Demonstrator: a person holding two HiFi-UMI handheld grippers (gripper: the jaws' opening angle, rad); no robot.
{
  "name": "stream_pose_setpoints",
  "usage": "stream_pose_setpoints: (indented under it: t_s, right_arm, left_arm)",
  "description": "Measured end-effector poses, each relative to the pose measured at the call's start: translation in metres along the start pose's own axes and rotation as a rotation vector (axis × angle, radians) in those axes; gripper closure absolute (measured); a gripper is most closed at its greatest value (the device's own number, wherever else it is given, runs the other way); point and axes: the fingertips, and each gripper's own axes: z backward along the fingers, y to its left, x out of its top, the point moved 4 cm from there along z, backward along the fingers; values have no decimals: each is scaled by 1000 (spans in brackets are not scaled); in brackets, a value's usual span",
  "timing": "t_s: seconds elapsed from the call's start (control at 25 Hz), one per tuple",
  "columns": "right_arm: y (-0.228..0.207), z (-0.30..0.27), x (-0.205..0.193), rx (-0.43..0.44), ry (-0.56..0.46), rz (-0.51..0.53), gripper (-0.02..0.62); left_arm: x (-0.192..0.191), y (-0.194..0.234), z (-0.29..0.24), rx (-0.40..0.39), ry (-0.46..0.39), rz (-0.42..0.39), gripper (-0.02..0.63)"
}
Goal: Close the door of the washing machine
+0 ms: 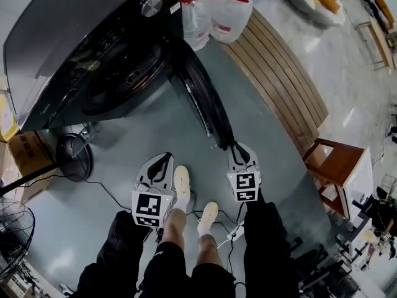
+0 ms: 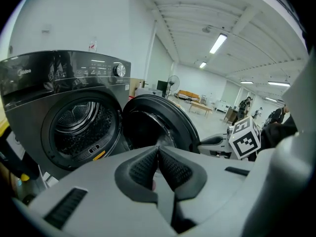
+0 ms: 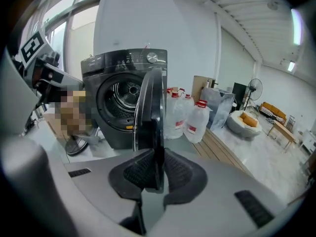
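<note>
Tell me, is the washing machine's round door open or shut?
Open. The round black door stands swung out from the dark grey washing machine, baring its drum.

A glossy grey floor (image 1: pixel 124 143) is seen throughout. A slatted wooden platform (image 1: pixel 279 67) is set at upper right, water jugs (image 1: pixel 229 11) at top centre, cardboard boxes (image 1: pixel 28 154) at left. White walls (image 2: pixel 74 19) are lit by ceiling strip lights (image 2: pixel 217 43).
</note>
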Motion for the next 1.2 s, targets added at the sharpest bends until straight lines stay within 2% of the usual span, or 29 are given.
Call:
stream_pose_setpoints:
  t_s: [0.44,0.68,0.84,1.2]
  right_arm:
    - [33,0,0,36,-25,28,523]
    - [65,-1,1,74,0,49,518]
    - [93,0,6,102,14,98,508]
    - [167,-12,20,159,-22,96,491]
  left_arm:
    - [-31,19,5,47,-15,71,580]
    - [-46,35,21,87,-20,110,580]
    - [-46,48,39,112,-31,128,580]
    - [-71,91,81,216,-49,191,580]
